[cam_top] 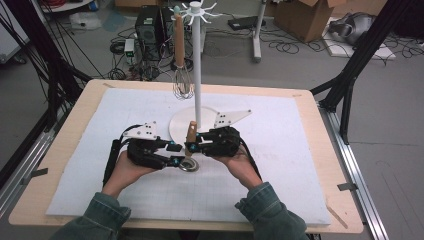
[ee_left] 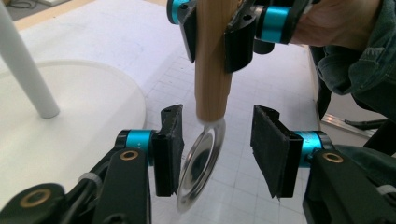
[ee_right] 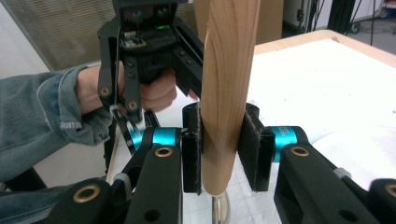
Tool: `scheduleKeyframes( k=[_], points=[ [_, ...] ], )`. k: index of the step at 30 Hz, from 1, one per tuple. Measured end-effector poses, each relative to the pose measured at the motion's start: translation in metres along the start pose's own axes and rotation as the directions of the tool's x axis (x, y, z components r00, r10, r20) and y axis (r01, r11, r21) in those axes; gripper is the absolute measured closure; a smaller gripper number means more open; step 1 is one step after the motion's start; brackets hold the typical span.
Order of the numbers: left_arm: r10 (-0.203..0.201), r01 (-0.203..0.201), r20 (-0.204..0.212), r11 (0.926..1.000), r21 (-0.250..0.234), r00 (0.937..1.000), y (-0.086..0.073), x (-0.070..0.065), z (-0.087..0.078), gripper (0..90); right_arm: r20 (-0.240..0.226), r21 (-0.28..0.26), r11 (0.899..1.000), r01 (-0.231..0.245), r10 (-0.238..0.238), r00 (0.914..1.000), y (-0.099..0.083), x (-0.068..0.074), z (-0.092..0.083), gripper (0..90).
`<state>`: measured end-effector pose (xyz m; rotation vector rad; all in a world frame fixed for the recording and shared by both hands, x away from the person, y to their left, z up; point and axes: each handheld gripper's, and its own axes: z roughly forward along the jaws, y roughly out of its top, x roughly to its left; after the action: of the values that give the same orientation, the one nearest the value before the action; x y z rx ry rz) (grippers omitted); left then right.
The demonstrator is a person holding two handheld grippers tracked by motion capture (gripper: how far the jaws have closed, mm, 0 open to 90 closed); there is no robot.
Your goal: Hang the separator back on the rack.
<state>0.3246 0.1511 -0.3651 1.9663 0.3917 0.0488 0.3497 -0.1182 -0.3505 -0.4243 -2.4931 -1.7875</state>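
Note:
A utensil stands upright on the white mat, with a wooden handle (cam_top: pixel 190 134) and a shiny metal ring (cam_top: pixel 189 165) at its foot. My right gripper (cam_top: pixel 196 145) is shut on the handle (ee_right: pixel 229 70); its pads (ee_right: pixel 191 154) press both sides of the wood. My left gripper (cam_top: pixel 176 161) is open low around the metal ring (ee_left: pixel 201 163). The ring leans by the left pad (ee_left: pixel 166 154), and the other pad stands apart from it. In the left gripper view, the right gripper (ee_left: pixel 212 32) clamps the handle (ee_left: pixel 212 74) just above.
A white rack pole (cam_top: pixel 196 65) rises from a round white base (cam_top: pixel 177 127) just behind the grippers. A whisk (cam_top: pixel 181 75) with a wooden handle hangs from the rack's hooks. The mat (cam_top: pixel 280 150) covers a wooden table; cables and boxes lie on the floor beyond.

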Motion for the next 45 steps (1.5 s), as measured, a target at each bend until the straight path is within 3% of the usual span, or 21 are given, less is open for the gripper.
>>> scheduleKeyframes(
  k=[10,20,33,45],
  points=[
    [-0.023,0.02,-0.066,0.9992,-0.034,0.9976,-0.012,0.003,-0.026,41.2,-0.038,0.036,0.999,-0.011,0.013,0.9992,0.007,-0.012,-0.009,72.2],
    [-0.033,0.025,-0.136,0.9978,-0.062,0.9901,-0.024,0.004,-0.053,35.5,-0.069,0.083,0.997,0.003,0.002,0.9976,0.021,-0.019,-0.017,72.2],
    [-0.051,0.037,-0.222,0.997,-0.068,0.9738,-0.037,0.005,-0.076,27.6,-0.087,0.099,0.995,0.029,-0.02,0.996,0.046,-0.025,-0.03,72.1],
    [-0.093,0.074,-0.296,0.9946,-0.073,0.9505,-0.048,0.012,-0.09,18.7,-0.069,0.101,0.994,0.044,-0.037,0.9969,0.076,-0.03,-0.044,72.1]
  ],
)
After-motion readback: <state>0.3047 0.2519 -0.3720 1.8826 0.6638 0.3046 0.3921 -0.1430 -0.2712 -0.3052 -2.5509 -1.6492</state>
